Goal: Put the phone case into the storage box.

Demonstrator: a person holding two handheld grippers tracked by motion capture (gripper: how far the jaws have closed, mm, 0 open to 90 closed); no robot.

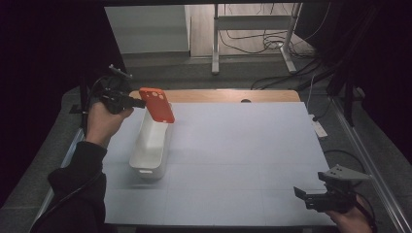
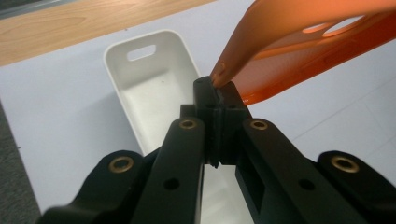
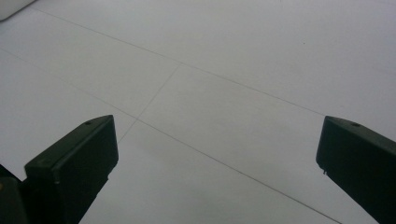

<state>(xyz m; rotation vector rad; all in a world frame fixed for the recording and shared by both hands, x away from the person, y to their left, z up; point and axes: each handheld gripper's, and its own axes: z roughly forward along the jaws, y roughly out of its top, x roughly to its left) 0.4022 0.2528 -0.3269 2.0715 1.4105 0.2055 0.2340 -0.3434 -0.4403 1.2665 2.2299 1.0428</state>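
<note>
1. The person's left hand (image 1: 103,121) is raised over the far left corner of the bench (image 1: 243,160), forearm reaching up from the near edge in a dark sleeve (image 1: 77,179), and it holds the left hand-held gripper (image 1: 141,103) roughly level, pointing right.
2. That left hand-held gripper is clamped tight on one edge of an orange phone case (image 1: 157,104); in the left gripper view the two black jaws meet on the case's rim (image 2: 223,74) with no gap between them.
3. The orange phone case hangs in the air, tilted, with its camera cut-outs toward the upper end, above the far end of a white tray (image 1: 151,145).
4. The white tray lies lengthwise on the left part of the bench; it is long and narrow, with a handle slot (image 2: 141,52) at its far end and nothing inside that I can see.
5. The right hand (image 1: 351,221) sits low at the near right corner of the bench, well apart from the tray.
6. The right hand-held gripper (image 1: 303,194) points left, a grey plate (image 1: 344,173) on top; its jaws stand wide apart over bare bench surface, gripping nothing.
7. A bare wooden strip (image 1: 214,95) shows at the bench's far edge; beyond it, on the floor, stand metal frame legs (image 1: 215,48) amid loose cables (image 1: 272,41).
</note>
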